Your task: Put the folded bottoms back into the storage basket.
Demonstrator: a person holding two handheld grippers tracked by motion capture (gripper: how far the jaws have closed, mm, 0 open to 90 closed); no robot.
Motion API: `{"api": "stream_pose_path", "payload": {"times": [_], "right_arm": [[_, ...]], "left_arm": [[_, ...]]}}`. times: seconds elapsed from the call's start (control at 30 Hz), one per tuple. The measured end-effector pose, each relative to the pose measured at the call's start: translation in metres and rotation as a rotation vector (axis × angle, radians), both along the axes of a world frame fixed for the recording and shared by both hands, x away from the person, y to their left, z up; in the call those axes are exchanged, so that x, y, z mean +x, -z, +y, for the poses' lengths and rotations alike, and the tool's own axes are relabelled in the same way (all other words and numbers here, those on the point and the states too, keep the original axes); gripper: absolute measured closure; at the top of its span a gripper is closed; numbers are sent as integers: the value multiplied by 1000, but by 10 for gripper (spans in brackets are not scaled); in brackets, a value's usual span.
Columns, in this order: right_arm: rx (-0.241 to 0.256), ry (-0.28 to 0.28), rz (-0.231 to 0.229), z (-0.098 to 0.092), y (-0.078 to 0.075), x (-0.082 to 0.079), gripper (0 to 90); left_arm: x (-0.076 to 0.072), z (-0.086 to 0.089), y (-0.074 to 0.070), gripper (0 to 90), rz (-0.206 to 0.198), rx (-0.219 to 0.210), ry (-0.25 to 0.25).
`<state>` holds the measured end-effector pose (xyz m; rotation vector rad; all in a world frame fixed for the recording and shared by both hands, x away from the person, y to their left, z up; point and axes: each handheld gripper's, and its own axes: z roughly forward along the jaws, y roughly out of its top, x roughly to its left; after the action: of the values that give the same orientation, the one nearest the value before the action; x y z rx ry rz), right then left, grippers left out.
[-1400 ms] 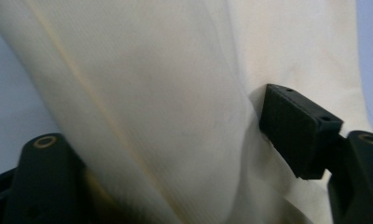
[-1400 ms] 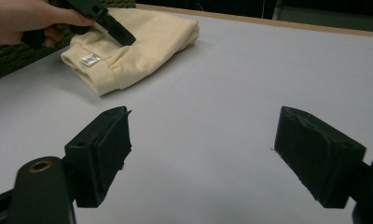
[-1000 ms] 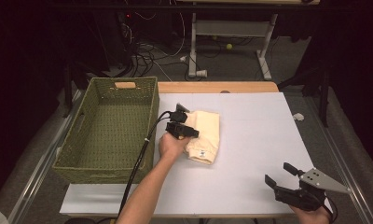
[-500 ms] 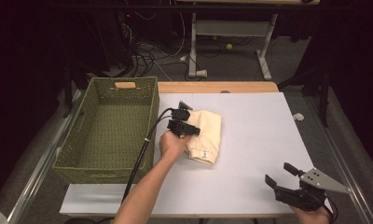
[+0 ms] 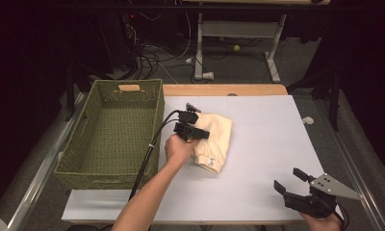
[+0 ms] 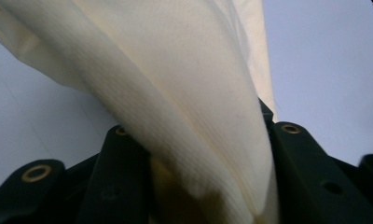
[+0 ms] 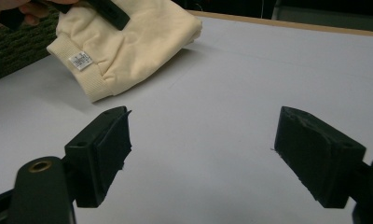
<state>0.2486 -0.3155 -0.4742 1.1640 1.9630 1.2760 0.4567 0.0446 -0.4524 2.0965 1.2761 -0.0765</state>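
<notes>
Currently the left gripper (image 5: 194, 131) is clamped on the folded cream garment (image 5: 215, 139). The left gripper view shows a thick wedge of fabric (image 6: 194, 107) pinched between both jaws, several layers at once. It looks like a grab at the folded edge, so the bundle lifts as one piece instead of unfolding.

The garment lies on the white table (image 5: 258, 192), left of centre, just beside the right wall of the green wicker basket (image 5: 109, 139). I can't tell whether cloth and basket touch. The ribbed hem with a small white label (image 7: 80, 60) points toward the person's side. In the right gripper view that near corner looks slightly raised, but I can't say for sure it's off the table.

The right gripper (image 5: 296, 190) is at the near right corner of the table, well apart from the garment. Its jaws are spread wide with nothing between them, only bare table ahead. I'd read that as parked out of the way, leaving this a one-handed move.

My guess at the step: carry the garment into the basket.

- The basket is open-topped, with nothing inside that I can see.
- The path is short, left over the rim.
- Main risk: loose layers sagging and catching the rim, or the fold slipping open if the pinch only holds the top layers.
</notes>
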Motion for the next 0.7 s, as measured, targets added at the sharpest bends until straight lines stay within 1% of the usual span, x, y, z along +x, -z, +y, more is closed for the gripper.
{"api": "stream_pose_path", "payload": {"times": [0.07,0.2,0.33,0.5,0.57,0.7], "right_arm": [[1,-1,5,0,0,1,192],[-1,-2,4,0,0,1,192],[-1,-5,5,1,0,1,192],[-1,-9,2,1,0,0,192],[-2,-9,2,1,0,0,192],[-4,-6,1,2,0,0,192]], "left_arm": [[-2,1,-3,596,1,-14,-1],[-5,2,-9,596,-11,-23,12],[-7,2,-13,596,-11,-40,17],[-11,4,-19,596,-20,-54,11],[-13,5,-21,596,-23,-52,16],[-18,8,-28,596,-40,-62,24]]}}
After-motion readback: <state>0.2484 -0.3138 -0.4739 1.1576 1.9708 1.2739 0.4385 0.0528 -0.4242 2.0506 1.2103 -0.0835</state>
